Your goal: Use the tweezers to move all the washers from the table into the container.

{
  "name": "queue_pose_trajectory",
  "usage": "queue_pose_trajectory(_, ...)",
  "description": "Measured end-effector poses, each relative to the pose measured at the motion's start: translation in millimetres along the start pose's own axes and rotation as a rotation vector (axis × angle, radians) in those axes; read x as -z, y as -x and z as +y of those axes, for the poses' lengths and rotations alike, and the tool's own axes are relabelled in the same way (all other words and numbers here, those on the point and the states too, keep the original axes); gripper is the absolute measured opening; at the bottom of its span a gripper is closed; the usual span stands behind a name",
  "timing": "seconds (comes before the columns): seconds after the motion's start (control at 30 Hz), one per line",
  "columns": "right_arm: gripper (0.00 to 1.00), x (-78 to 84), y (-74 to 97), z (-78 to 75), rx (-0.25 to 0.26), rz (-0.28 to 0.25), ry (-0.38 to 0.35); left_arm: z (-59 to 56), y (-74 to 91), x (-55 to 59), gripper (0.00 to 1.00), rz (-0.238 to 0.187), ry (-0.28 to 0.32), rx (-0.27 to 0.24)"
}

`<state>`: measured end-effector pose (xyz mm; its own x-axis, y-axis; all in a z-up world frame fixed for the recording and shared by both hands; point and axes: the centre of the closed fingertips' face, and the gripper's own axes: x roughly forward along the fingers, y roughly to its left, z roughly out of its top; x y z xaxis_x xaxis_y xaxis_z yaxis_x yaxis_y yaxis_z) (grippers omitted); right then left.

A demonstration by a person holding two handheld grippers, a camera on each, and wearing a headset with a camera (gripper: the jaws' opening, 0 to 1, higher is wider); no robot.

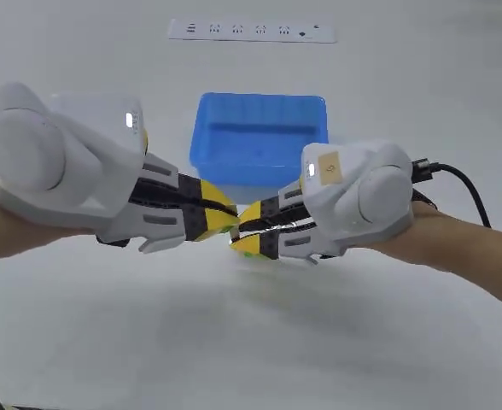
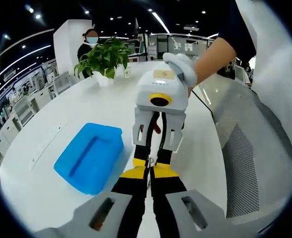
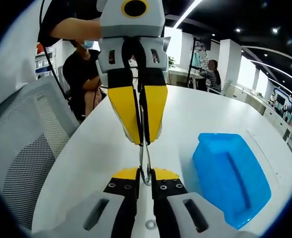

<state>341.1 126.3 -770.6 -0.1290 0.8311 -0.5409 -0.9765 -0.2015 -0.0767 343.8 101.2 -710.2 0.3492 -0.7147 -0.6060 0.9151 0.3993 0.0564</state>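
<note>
Head view, grippers: The left gripper [image 1: 224, 215] and the right gripper [image 1: 247, 229], both white-shelled with black-and-yellow jaws, meet tip to tip above the white table [image 1: 251, 342].
Head view, tweezers: A glint of the slim bare-metal tweezers [image 1: 272, 226] shows along the right gripper's jaws.
Head view, container: The blue rectangular plastic container [image 1: 259, 137] stands just beyond the meeting point, about midway between the two grippers. A white power strip [image 1: 251, 32] lies farther back.
Left gripper view, jaws: The left gripper [image 2: 148, 172] has its jaws drawn together, nose to nose with the right gripper [image 2: 151, 159].
Left gripper view, container: The container [image 2: 89, 156] lies off to the left of the jaw line, with a potted green plant [image 2: 106, 57] beyond it.
Right gripper view, grip: The tweezers [image 3: 145, 151] run straight from the pinched yellow jaws of the left gripper [image 3: 142, 139] down into the right gripper [image 3: 145, 174], which is clamped on their other end.
Right gripper view, axis: The tweezers' long axis lies along the line between the two grippers, and both are gripping them, which reads as a handover.
Right gripper view, washer: A small metal ring, seemingly a washer [image 3: 150, 224], lies on the table directly under the right gripper, well short of the container [image 3: 230, 171].
Next move: The right gripper looks nearer the washer, so the tweezer tips would need to swing down toward it.
</note>
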Motion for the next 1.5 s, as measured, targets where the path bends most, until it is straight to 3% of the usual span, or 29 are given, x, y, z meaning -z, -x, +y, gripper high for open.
queue_pose_trajectory(0.2, 0.09, 0.8, 0.2, -0.5, -0.001, 0.011, 0.012, 0.1, -1.9, -1.0, 0.06, 0.022, -0.027, -0.006)
queue_pose_trajectory(0.33, 0.09, 1.9, 1.3, -1.1, -0.003, 0.001, -0.015, 0.5, -3.6, -2.1, 0.06, 0.015, -0.043, -0.007)
queue_pose_trajectory(0.6, 0.09, 0.0, 1.9, 2.3, -0.003, 0.004, -0.031, -2.7, 3.6, 3.7, 0.11, 0.030, -0.019, -0.021)
queue_pose_trajectory(0.83, 0.09, -10.4, 8.8, 4.4, 0.014, -0.007, -0.021, -3.0, 21.3, 0.9, 0.18, -0.037, 0.063, -0.083)
queue_pose_trajectory(0.9, 0.09, -13.9, 12.8, 3.3, 0.029, -0.008, -0.021, -2.2, 27.6, 0.8, 0.19, -0.047, 0.073, -0.114)
queue_pose_trajectory(0.93, 0.09, -15.9, 16.1, 2.6, 0.038, -0.008, -0.021, 2.1, 32.6, -0.3, 0.18, -0.058, 0.073, -0.161)
queue_pose_trajectory(1.0, 0.09, -19.4, 24.3, -4.4, 0.082, -0.001, -0.007, 3.3, 39.9, -3.4, 0.18, -0.082, 0.074, -0.200)
queue_pose_trajectory(1.07, 0.09, -28.1, 32.8, -11.9, 0.119, -0.032, -0.039, 2.6, 47.7, -6.1, 0.18, -0.113, 0.102, -0.225)
queue_pose_trajectory(1.3, 0.09, -48.0, 56.7, -25.3, 0.179, -0.041, -0.008, 1.7, 65.7, -5.2, 0.23, -0.176, 0.136, -0.311)
queue_pose_trajectory(1.37, 0.09, -55.7, 63.6, -29.5, 0.197, -0.052, -0.002, 0.3, 69.1, -7.2, 0.25, -0.212, 0.167, -0.320)
queue_pose_trajectory(1.5, 0.09, -69.1, 73.6, -36.9, 0.219, -0.056, 0.026, -2.7, 72.1, -5.2, 0.29, -0.228, 0.173, -0.337)
